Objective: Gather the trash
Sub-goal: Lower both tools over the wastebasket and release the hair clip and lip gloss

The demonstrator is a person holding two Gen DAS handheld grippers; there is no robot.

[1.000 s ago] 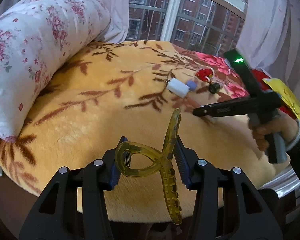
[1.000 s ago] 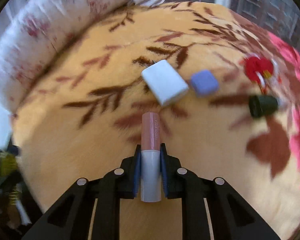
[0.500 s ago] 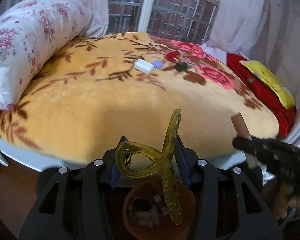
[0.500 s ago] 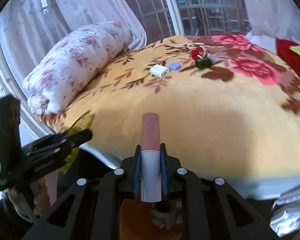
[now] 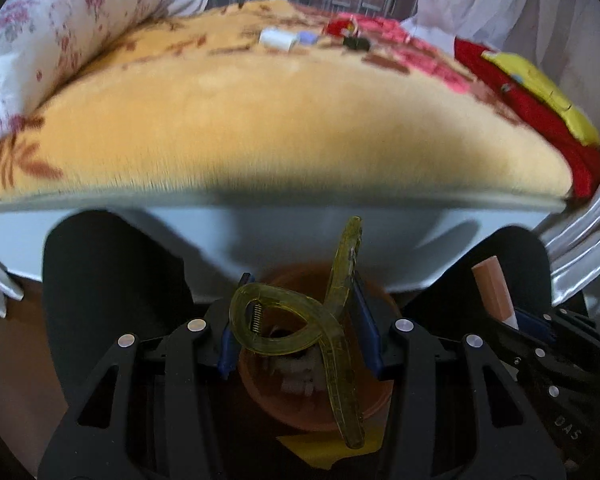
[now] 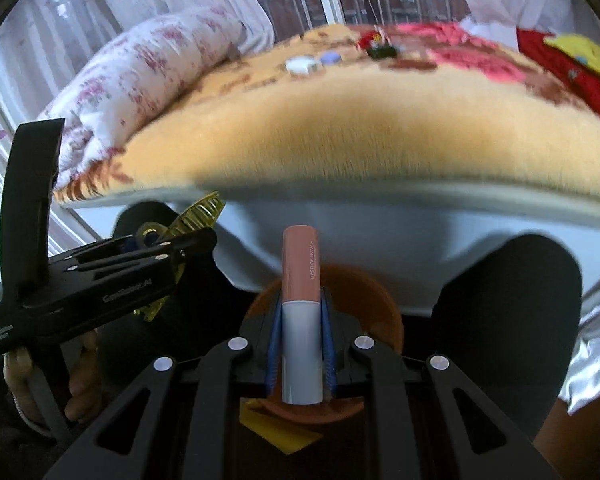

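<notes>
My left gripper (image 5: 300, 320) is shut on a translucent yellow hair claw clip (image 5: 320, 320) and holds it over a brown round bin (image 5: 320, 404) on the floor below the bed edge. My right gripper (image 6: 300, 340) is shut on a pink and grey lipstick tube (image 6: 301, 312), also above the bin (image 6: 376, 312). The lipstick (image 5: 494, 292) shows at the right of the left wrist view. The left gripper (image 6: 172, 248) shows at the left of the right wrist view. A white box (image 5: 276, 38), a blue pad (image 5: 307, 37), a red item (image 5: 342, 26) and a dark item (image 5: 356, 43) lie far back on the bed.
The bed has an orange leaf-patterned blanket (image 5: 284, 128) and a floral pillow (image 5: 60, 28) at the left. Red and yellow cloth (image 5: 532, 92) lies at the right. The person's dark-clad knees (image 5: 116, 280) flank the bin. A yellow scrap (image 5: 320, 450) lies beside the bin. Several small pieces lie in the bin.
Both grippers have drawn back off the bed and dropped below its edge, over the brown bin. Both keep hold of their items.
</notes>
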